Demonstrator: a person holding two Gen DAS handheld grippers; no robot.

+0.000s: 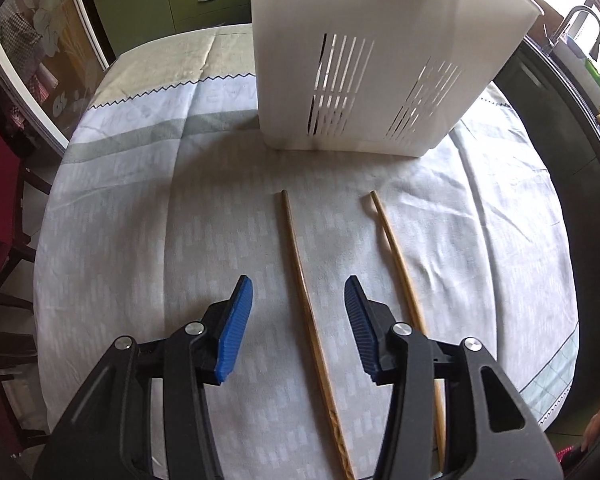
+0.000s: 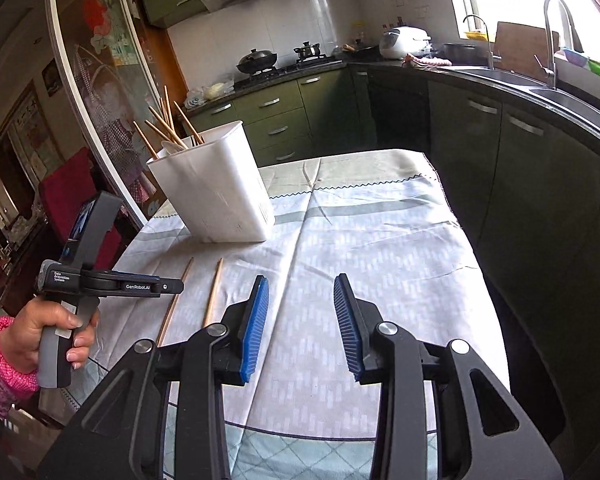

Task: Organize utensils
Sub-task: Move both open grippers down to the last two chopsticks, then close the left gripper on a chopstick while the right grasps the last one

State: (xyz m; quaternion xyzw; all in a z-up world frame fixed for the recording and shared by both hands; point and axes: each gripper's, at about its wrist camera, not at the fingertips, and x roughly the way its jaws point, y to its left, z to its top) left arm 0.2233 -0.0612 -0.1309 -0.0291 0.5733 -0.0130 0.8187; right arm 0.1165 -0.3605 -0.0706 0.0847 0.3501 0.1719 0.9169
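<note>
Both tongs are seen spread apart, with nothing pinched between their blue ribbed pads. From the left wrist view, the left gripper [image 1: 299, 304] is held low over the cloth-covered table [image 1: 140, 220], on the near side of the white utensil holder [image 1: 364, 80]. Two wooden chopsticks are laid flat on the cloth in front of the holder, with their far tips pointed toward it and kept apart from its base. One chopstick [image 1: 304, 292] is framed between the spread pads without being touched by either. The other chopstick [image 1: 396, 256] is found just right of the first, and its near length is passed under the right-hand finger [image 1: 360, 320], so contact there cannot be told.

From the right wrist view, the right gripper [image 2: 301, 322] is held over bare cloth to the right of the holder [image 2: 216, 188], well apart from it. The holder is seen standing upright near the table's left edge, with several more chopsticks [image 2: 164, 128] leaned inside it and what looks like a pale spoon, too indistinct to confirm. The two loose chopsticks [image 2: 214, 292] are seen below the holder, beside the left gripper, whose grey handle is gripped by the left hand [image 2: 44, 332] in a pink sleeve.
</note>
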